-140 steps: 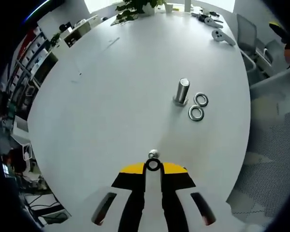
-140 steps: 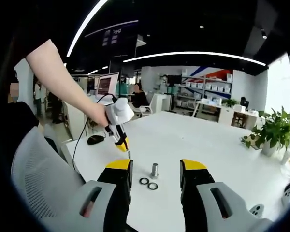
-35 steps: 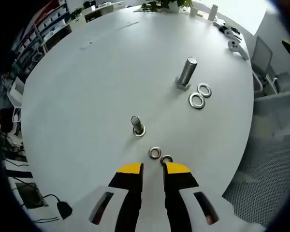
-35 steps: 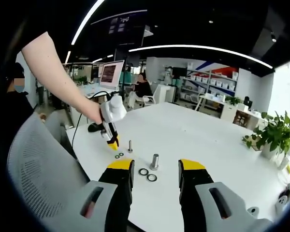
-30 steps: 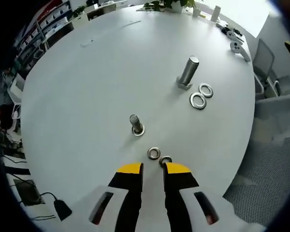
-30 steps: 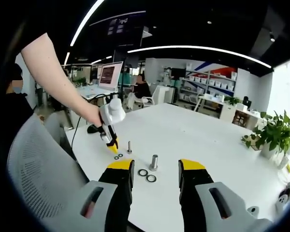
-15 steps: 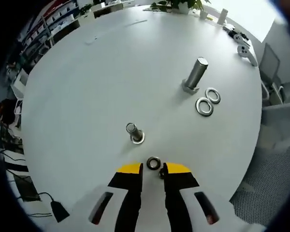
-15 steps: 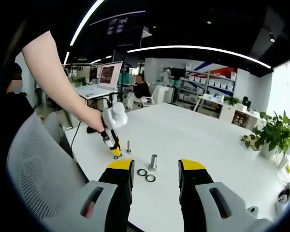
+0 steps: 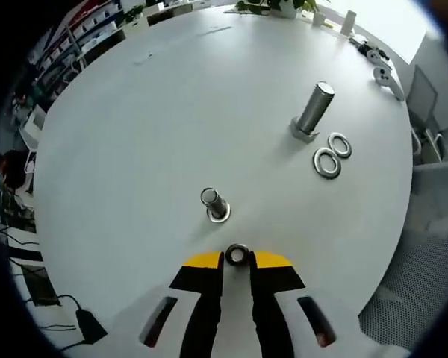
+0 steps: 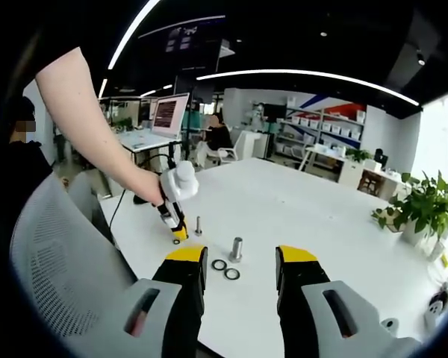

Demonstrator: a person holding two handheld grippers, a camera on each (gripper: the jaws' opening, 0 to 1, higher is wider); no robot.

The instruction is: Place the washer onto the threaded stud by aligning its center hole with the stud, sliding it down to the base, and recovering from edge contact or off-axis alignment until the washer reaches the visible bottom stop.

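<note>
Steel washer [image 9: 237,255] now sits pinched in the closed left tongs [image 9: 237,261], lifted near the stud [image 9: 213,203]; right tongs [image 10: 239,262] hang open, empty.

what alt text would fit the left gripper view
Left gripper jaws pinch a small washer above a white table, just short of a small stud. Farther off stand a larger stud and two big washers.

Bare white table [image 9: 134,127] lies open to the left and far side. A small stud [image 9: 214,203] stands just ahead; a larger stud [image 9: 314,110] with two rings [image 9: 333,154], probably washers, sits far right.
</note>
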